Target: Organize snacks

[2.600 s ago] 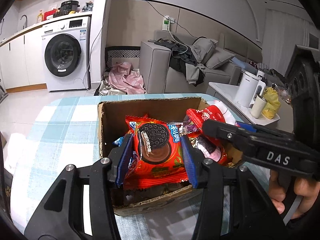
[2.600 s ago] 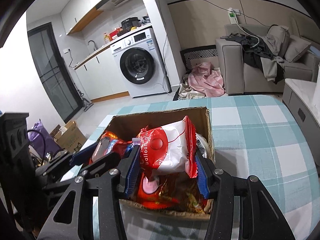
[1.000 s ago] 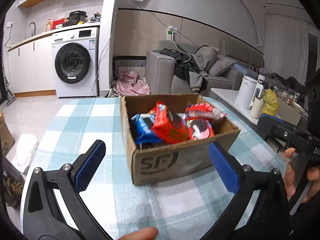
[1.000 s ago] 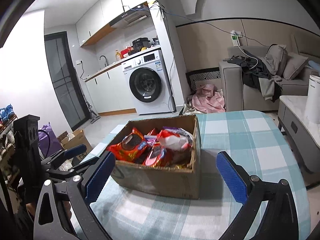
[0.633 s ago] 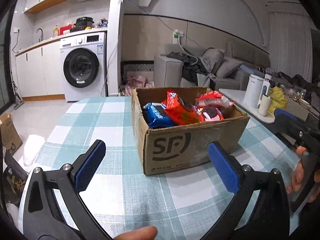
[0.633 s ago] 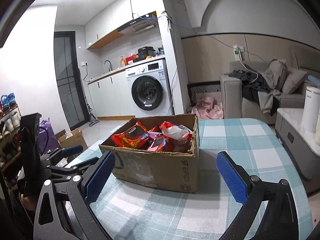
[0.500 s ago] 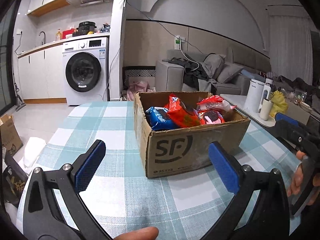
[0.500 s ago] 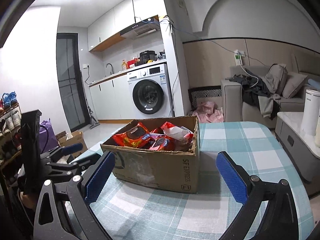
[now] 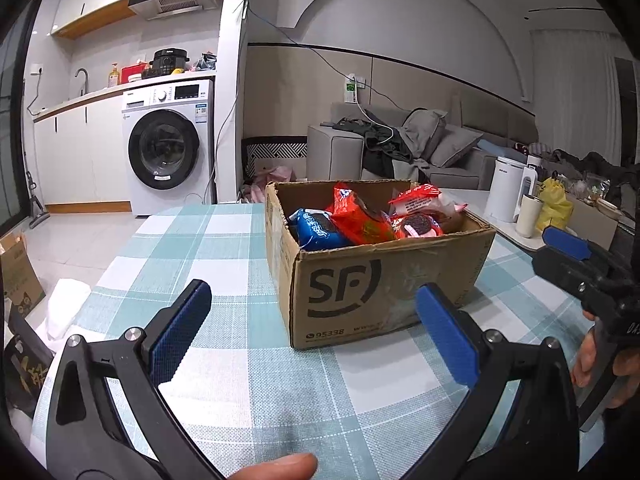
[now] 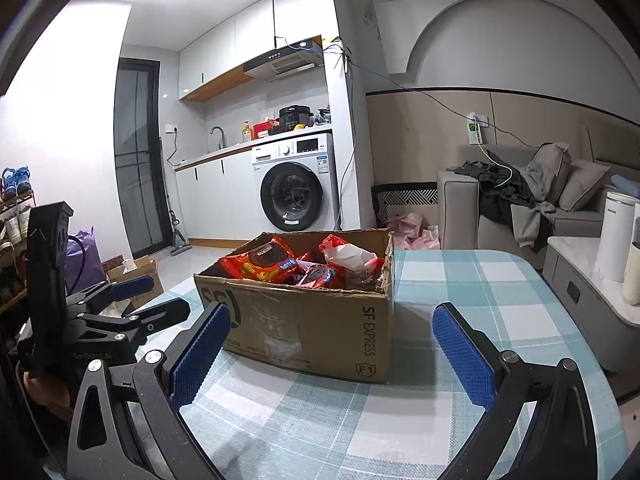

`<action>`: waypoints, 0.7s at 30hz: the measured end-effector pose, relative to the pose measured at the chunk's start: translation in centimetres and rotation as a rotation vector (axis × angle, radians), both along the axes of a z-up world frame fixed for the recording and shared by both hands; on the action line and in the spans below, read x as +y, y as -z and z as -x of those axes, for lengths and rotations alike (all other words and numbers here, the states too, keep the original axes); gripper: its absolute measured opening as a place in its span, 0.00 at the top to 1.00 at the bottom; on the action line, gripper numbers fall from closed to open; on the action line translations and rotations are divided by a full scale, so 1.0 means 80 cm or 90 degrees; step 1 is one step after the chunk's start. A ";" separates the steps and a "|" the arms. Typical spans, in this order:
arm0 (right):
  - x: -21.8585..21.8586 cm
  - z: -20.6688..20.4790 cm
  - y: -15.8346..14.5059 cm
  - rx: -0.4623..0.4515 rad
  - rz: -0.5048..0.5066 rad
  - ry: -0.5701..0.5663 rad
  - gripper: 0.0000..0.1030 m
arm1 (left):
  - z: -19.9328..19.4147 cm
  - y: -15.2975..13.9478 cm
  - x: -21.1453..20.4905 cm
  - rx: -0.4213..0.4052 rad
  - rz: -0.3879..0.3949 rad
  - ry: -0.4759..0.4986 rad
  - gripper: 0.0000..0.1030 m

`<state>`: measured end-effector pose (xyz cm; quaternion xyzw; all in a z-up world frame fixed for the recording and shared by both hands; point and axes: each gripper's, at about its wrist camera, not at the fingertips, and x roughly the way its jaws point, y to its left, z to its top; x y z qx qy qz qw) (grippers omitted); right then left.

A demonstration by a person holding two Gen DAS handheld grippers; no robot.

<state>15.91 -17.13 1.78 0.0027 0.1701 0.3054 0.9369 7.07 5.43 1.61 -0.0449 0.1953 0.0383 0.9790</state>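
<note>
Hovering low over the checked tablecloth (image 9: 224, 248), the left gripper (image 9: 312, 328) has its blue pads spread wide with nothing between them. Ahead of it and a touch to its right stands the cardboard box (image 9: 384, 280), printed side facing the tool, open at the top. Inside, left to right: a blue cookie packet (image 9: 318, 234), a red cookie packet (image 9: 360, 220) tilted up on edge, then a red-and-white bag (image 9: 420, 196) over a pink-fronted cookie pack (image 9: 418, 229). What lies under them is hidden by the box wall. A fingertip (image 9: 280, 467) pokes in at the bottom edge, cut off by the frame.

Further right, the right gripper (image 10: 332, 352) is just as wide open and empty, the box sitting ahead between the lines of its two pads, apart from both. From this side only the tops of the packets clear the rim. Off to its left the other tool shows side-on, partly lost in the dark edge, with a bit of the hand (image 10: 44, 390) holding it. The label text on the snacks is too small to read.
</note>
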 end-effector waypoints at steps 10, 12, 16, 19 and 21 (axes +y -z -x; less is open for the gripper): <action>0.005 0.006 0.001 -0.014 0.011 -0.003 0.00 | 0.000 0.001 -0.001 0.001 0.000 0.002 0.01; 0.006 0.007 0.001 -0.016 0.015 -0.004 0.00 | -0.001 0.000 -0.002 0.001 -0.002 0.004 0.01; 0.005 0.008 0.001 -0.019 0.014 -0.004 0.00 | 0.000 0.000 -0.003 0.001 -0.003 0.007 0.01; 0.005 0.008 0.001 -0.018 0.014 -0.003 0.00 | -0.001 0.000 -0.003 0.001 -0.002 0.007 0.01; 0.005 0.008 0.001 -0.017 0.014 -0.003 0.00 | -0.001 0.000 -0.003 0.001 -0.001 0.007 0.01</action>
